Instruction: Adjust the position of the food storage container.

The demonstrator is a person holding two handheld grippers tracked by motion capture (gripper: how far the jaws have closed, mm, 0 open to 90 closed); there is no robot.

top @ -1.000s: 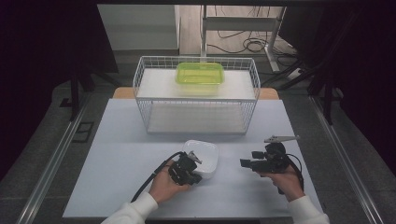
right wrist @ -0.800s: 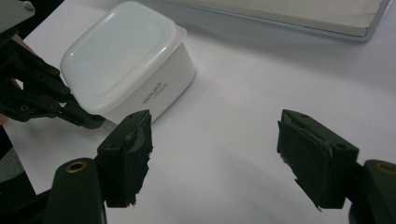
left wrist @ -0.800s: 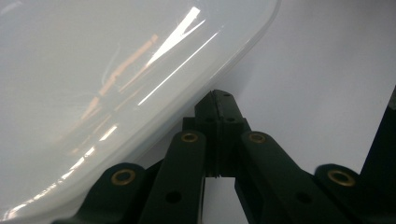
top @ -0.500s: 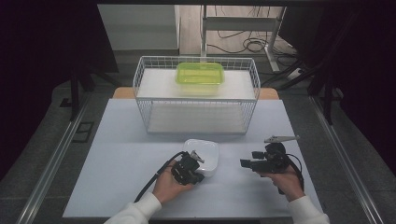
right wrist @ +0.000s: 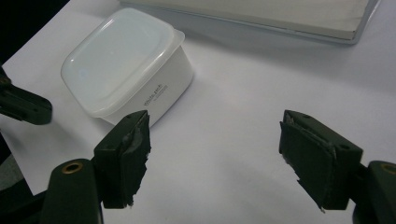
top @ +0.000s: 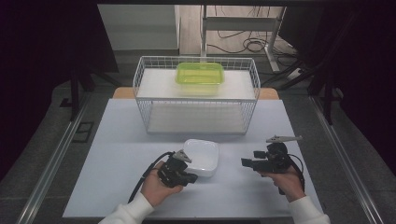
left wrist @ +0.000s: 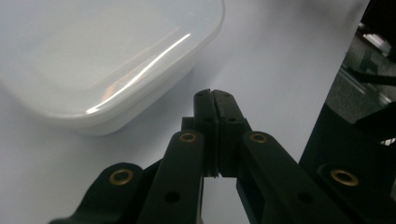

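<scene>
1. Left gripper (left wrist: 213, 95): jaws together, nothing between them.
2. Right gripper (right wrist: 215, 154): jaws wide apart, nothing between.
3. White lidded container (top: 201, 157): just beside left gripper's tips, apart; well ahead of right gripper.

My left gripper (top: 189, 177) is matte black, a blocky body with a small grey three-cornered plate on top and a black cable looping off its back. In the left gripper view its flat link arms carry brass-ringed rivet holes and plain black screw holes. My right gripper (top: 246, 163) is black too, with a longer grey plate above it and a thin black cable curling behind. Its pads (right wrist: 133, 154) are dark rubber, ragged and chipped along the edges, on arms with the same brass eyelets. I wear white sleeves (top: 130, 213) with snug cuffs.
</scene>
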